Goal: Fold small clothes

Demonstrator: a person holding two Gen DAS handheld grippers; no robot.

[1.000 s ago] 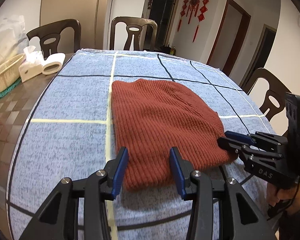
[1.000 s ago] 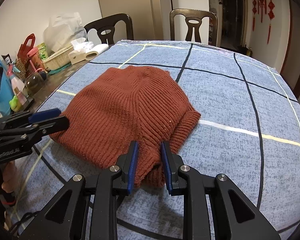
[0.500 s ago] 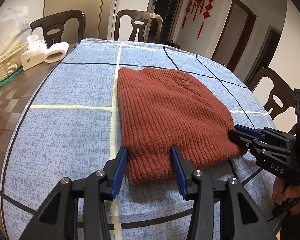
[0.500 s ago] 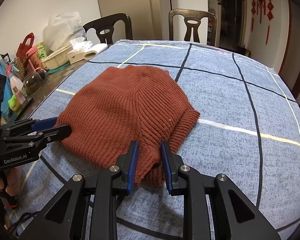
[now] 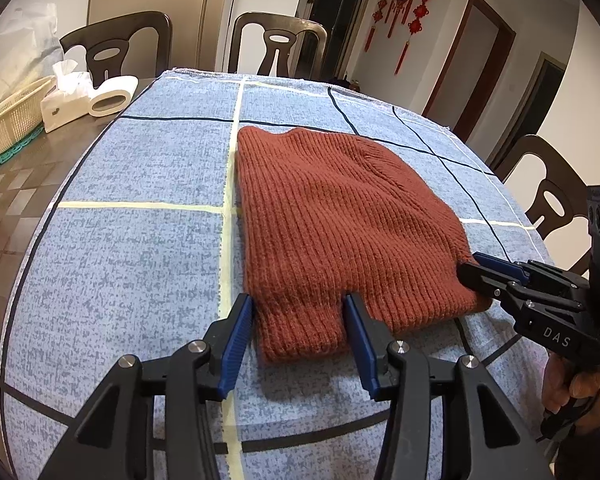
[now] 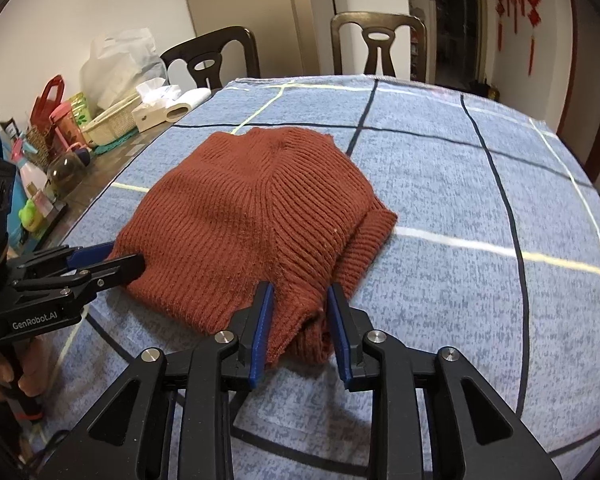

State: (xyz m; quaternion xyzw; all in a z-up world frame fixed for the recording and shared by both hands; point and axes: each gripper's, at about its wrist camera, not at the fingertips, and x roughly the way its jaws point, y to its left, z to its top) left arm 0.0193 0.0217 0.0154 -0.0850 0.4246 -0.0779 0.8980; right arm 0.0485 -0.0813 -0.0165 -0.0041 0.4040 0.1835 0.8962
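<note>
sweater (image 5: 340,232) corners are now straddled by both claws, left gripper (image 5: 298,322) and right gripper (image 6: 298,306), each half open, nothing clamped, pushed further in than before.

Near hem of rust knit garment (image 5: 340,232) hidden behind left gripper (image 5: 298,334) pads; contact with cloth not discernible. Right gripper (image 6: 298,322) corner fold likewise masked; layers beneath unreadable. Worktop (image 6: 480,208) near edge cut by frame. Hand (image 5: 576,388) cropped at right margin. Bottles (image 6: 56,132) at left too small, labels illegible.
</note>
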